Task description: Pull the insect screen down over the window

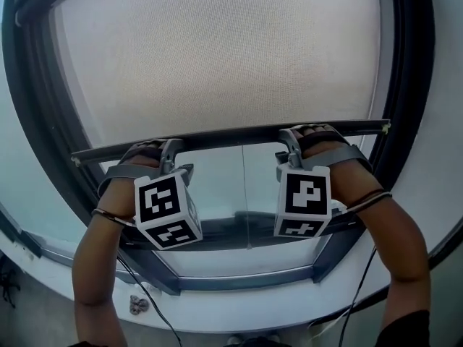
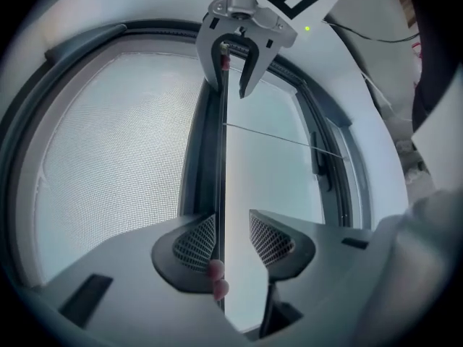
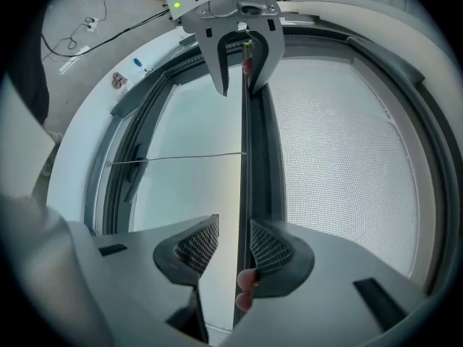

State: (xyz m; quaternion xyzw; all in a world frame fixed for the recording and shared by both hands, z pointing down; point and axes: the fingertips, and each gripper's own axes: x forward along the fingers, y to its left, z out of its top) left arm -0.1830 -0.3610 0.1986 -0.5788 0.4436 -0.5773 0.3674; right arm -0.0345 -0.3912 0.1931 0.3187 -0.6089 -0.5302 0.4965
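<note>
The insect screen [image 1: 217, 49] is a pale mesh that covers the upper part of the window. Its dark bottom bar [image 1: 231, 137] runs across at mid height. My left gripper [image 1: 171, 149] reaches onto the bar at the left and my right gripper [image 1: 292, 140] at the right. In the left gripper view the bar [image 2: 221, 157] passes between the jaws of the left gripper [image 2: 233, 226], lying against one pad with a gap to the other. In the right gripper view the bar [image 3: 244, 121] lies the same way in the right gripper [image 3: 234, 233]. Both stand open around it.
A thin pull cord [image 1: 244, 194] hangs from the bar's middle down over the glass. The dark window frame [image 1: 239, 280] and pale sill [image 1: 217, 316] lie below. A small metal part [image 1: 137, 306] and cables rest on the sill. A person's fingertips [image 2: 217, 280] show behind the bar.
</note>
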